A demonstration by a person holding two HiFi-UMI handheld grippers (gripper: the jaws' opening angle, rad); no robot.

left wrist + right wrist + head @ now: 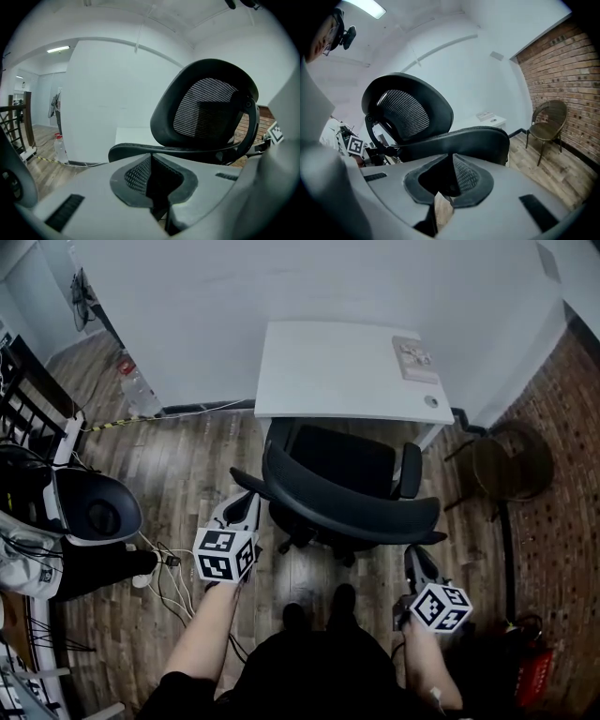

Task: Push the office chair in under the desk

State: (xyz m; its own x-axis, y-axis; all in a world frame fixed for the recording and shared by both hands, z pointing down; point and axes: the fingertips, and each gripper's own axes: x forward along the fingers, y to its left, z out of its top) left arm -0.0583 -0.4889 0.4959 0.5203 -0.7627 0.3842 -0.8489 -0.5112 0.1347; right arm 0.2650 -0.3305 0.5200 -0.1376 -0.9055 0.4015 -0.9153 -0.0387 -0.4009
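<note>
A black mesh office chair [342, 493] stands in front of the white desk [319, 371], its seat towards the desk and its curved back towards me. My left gripper [247, 501] is at the left end of the backrest, jaws shut with nothing between them. My right gripper [413, 557] is just behind the right end of the backrest, jaws shut and empty too. In the left gripper view the gripper [151, 156] points at the chair's back [206, 108], the desk [133, 136] behind it. The right gripper [452, 156] also faces the chair [412, 112]. Whether either gripper touches the chair cannot be told.
A wicker chair [511, 465] stands right of the desk by the brick wall [567, 70]. A white and black device [94, 507] and cables [173, 577] lie on the wooden floor at my left. A bottle [136, 390] stands by the wall. Papers [414, 357] lie on the desk.
</note>
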